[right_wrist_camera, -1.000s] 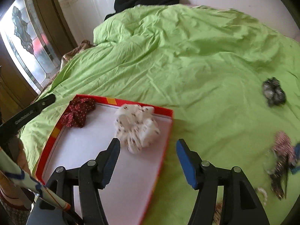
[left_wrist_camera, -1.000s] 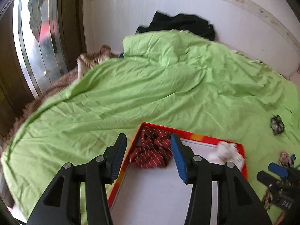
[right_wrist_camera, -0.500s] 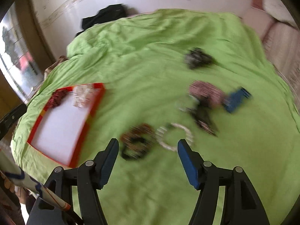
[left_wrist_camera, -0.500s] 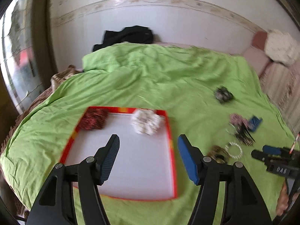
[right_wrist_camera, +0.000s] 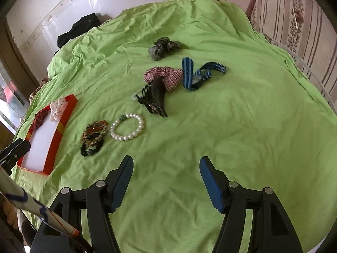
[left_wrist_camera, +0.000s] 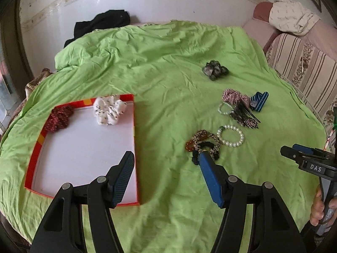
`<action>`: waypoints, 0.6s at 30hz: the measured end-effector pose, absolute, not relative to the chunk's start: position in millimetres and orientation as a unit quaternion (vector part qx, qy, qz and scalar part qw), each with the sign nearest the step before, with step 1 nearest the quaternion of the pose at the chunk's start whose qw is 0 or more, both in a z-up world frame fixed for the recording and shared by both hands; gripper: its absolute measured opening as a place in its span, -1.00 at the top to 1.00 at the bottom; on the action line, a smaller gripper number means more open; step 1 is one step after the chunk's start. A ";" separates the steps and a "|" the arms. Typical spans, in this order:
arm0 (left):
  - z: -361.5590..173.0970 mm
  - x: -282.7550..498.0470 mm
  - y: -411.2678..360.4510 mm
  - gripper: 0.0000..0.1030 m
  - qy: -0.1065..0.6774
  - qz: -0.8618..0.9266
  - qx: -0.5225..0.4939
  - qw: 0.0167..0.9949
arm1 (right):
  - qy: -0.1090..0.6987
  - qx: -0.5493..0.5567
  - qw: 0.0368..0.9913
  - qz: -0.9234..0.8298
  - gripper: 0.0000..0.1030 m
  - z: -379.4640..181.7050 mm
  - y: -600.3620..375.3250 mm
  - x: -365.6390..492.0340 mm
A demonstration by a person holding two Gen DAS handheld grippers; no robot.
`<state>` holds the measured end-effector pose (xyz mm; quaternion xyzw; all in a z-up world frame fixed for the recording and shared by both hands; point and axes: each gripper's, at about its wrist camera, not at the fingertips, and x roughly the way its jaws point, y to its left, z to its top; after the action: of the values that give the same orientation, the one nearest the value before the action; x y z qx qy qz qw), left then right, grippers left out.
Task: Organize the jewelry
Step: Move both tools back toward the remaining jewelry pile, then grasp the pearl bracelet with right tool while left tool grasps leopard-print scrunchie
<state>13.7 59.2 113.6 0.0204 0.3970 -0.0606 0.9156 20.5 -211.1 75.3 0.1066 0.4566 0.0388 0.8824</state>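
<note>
1. The red-rimmed tray (left_wrist_camera: 40, 141) is holding two scrunchies — red (left_wrist_camera: 59, 119) and white (left_wrist_camera: 109, 110).
2. The left gripper (left_wrist_camera: 166, 177) is hanging wide, empty.
3. Leopard scrunchie (right_wrist_camera: 93, 136), pearl bracelet (right_wrist_camera: 127, 129) and the rest are waiting on the sheet (right_wrist_camera: 231, 116) — right gripper (right_wrist_camera: 166, 179) gaping, empty.

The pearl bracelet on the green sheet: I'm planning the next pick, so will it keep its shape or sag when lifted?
The pearl bracelet is a loop of separate round beads, so it would probably droop from one side. The glossy beads look slippery and may roll between fingers. It lies apart from the leopard-print scrunchie, so nothing should snag.
</note>
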 end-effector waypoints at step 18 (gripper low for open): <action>65.1 108.0 43.5 0.08 0.464 -0.143 -0.045 0.873 | 0.474 0.119 0.869 0.074 -0.32 42.7 -200.3 70.3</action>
<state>108.0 43.5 65.1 -0.0445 0.4644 -0.1429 0.8729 70.3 -200.3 42.7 0.1191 0.4744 0.0745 0.8690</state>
